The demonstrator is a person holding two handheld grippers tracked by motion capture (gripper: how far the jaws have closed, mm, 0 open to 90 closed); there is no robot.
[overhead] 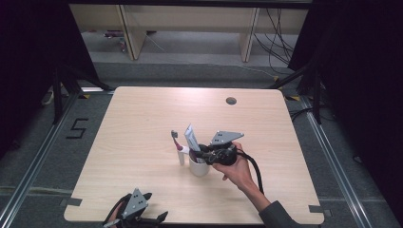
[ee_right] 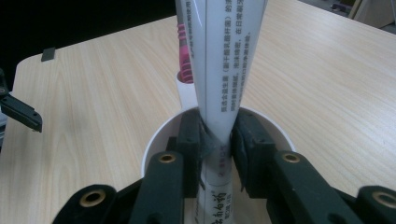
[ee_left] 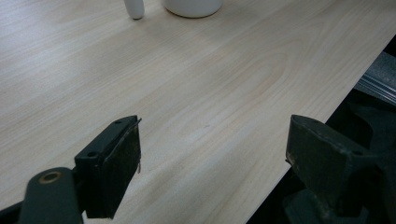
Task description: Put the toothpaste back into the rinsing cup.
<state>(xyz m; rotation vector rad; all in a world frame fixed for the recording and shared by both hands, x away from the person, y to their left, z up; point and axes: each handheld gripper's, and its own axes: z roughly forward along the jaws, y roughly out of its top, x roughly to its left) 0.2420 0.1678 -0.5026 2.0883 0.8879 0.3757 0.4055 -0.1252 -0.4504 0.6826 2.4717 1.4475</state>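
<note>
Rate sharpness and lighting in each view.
High view: table evenly lit, surroundings black, small things soft. Left gripper view: wood grain sharp, cup cropped at the top edge, jaws dim. Right gripper view: tube print sharp higher up, blurring near the lens; top-left corner black.

The toothpaste tube [ee_right: 219, 70] is cut off above, its lower end hidden behind the fingers [ee_right: 247, 144].

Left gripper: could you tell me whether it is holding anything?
No, the left gripper is wide open above the bare table.
</note>
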